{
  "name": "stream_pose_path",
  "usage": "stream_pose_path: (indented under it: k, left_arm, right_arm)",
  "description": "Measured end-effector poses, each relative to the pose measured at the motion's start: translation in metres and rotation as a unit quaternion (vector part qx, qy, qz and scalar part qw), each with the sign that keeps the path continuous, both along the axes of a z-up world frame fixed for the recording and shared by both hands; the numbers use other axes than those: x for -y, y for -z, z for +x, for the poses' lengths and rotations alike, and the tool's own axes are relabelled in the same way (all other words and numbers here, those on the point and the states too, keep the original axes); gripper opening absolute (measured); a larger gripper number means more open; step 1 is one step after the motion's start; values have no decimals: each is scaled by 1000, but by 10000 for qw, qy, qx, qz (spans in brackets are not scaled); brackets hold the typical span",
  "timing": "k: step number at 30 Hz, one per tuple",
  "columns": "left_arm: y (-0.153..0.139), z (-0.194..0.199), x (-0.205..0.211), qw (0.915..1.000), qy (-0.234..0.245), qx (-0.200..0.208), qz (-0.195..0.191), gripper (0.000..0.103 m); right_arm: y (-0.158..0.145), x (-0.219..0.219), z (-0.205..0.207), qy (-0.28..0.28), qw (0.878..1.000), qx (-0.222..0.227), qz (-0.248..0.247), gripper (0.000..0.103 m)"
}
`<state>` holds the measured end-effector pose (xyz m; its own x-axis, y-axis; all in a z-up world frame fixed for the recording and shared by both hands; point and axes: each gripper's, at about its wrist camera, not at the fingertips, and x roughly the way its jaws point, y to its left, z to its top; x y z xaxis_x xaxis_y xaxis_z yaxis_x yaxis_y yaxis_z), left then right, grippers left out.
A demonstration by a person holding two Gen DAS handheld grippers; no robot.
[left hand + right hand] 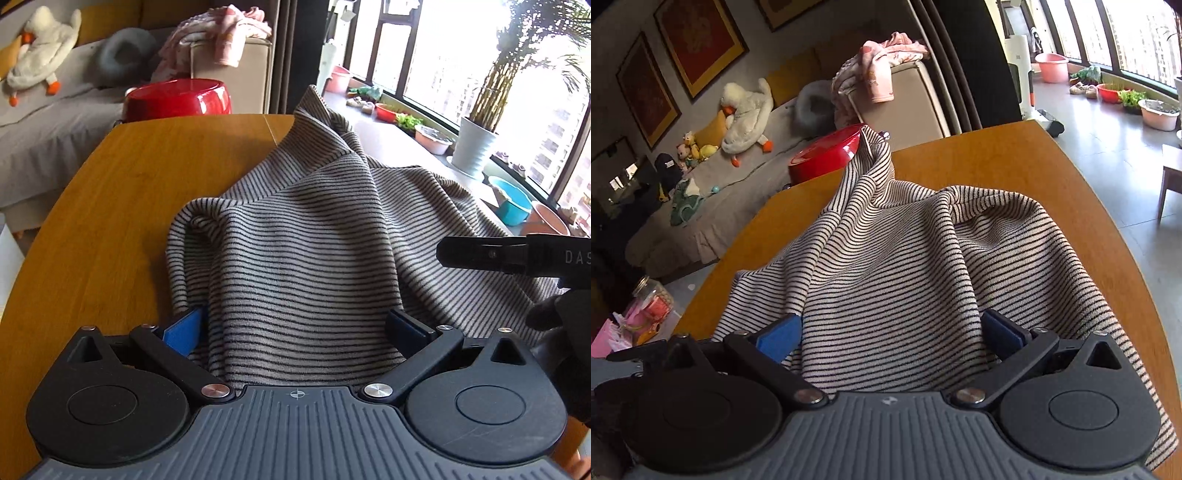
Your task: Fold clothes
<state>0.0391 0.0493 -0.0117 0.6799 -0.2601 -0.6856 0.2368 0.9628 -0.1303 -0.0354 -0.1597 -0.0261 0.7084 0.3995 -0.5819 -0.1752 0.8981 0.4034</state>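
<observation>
A grey garment with thin black stripes (pixel 295 229) lies bunched on the wooden table (pixel 155 162); it also shows in the right wrist view (pixel 894 258). My left gripper (pixel 295 332) stands open with its blue pads (pixel 184 332) wide apart and the cloth draped between them. My right gripper (pixel 892 336) is open the same way, blue pads (pixel 781 338) apart with the cloth lying between. The right gripper's black body (pixel 517 254) shows at the right edge of the left wrist view, just above the cloth. A raised fold of the garment (pixel 871 155) stands up at the far side.
A red round stool (pixel 177 99) stands beyond the table's far edge. A grey sofa with a plush duck (pixel 40 48) and pink cloth (pixel 221 33) lies behind. Potted plants and plastic basins (pixel 509 205) line the window sill on the right. The table edge (pixel 1126 258) curves at right.
</observation>
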Motion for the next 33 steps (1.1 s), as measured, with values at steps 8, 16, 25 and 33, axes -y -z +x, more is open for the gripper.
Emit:
stream_pose_path:
  k: [8, 16, 25, 33]
  left_arm:
    - [-8, 14, -24, 9953, 166, -255, -922, 100]
    - [-14, 43, -7, 9993, -162, 266, -194, 24]
    - [-73, 76, -80, 9712, -1871, 1477, -42, 10]
    - [-68, 68, -69, 9907, -950, 497, -836, 59]
  right_arm:
    - [-2, -10, -25, -191, 9995, 123, -233, 103]
    - [0, -15, -26, -207, 9990, 162, -357, 103]
    - [0, -19, -27, -222, 9984, 170, -495, 103]
    - [0, -21, -26, -223, 9979, 173, -583, 103]
